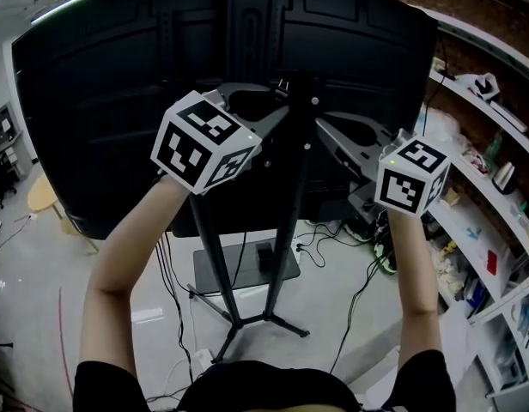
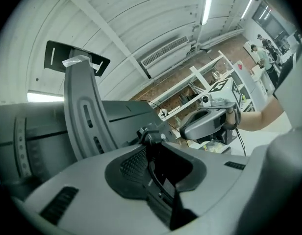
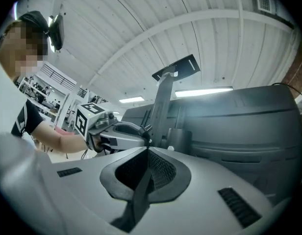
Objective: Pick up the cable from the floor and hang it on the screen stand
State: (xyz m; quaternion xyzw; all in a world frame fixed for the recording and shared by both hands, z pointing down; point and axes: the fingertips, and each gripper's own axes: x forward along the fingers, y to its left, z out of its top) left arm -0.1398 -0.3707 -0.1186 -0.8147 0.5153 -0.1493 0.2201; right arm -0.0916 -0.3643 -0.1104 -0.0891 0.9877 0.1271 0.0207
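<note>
Since the thin black cable [image 2: 149, 134] is off the floor and pinched at the tips of the left gripper [image 1: 280, 89], the picking-up looks done. The step in hand seems to be the carry to the hanging place. That gripper's jaws are closed on the cable's black plug end, which pokes out just past the tips, and a thin dark line seems to run back between them.

The right gripper [image 1: 321, 125] points in from the other side, its tips near the left gripper's. Its 2 jaws stand together, but I cannot make out whether a strand of cord is nipped there.

Both grippers sit level, high against the back of the large black flat screen [image 1: 118, 101], with the black metal stand [image 1: 286, 230] directly below them. Just ahead of the left jaws, and above them, rises a curved grey mounting bracket [image 2: 80, 111].

As I judge it, the next move calls for lifting the cable over 1 arm of that bracket. The jaws should ease apart only once the cord's weight rests there — otherwise it may slide back to the floor.
</note>
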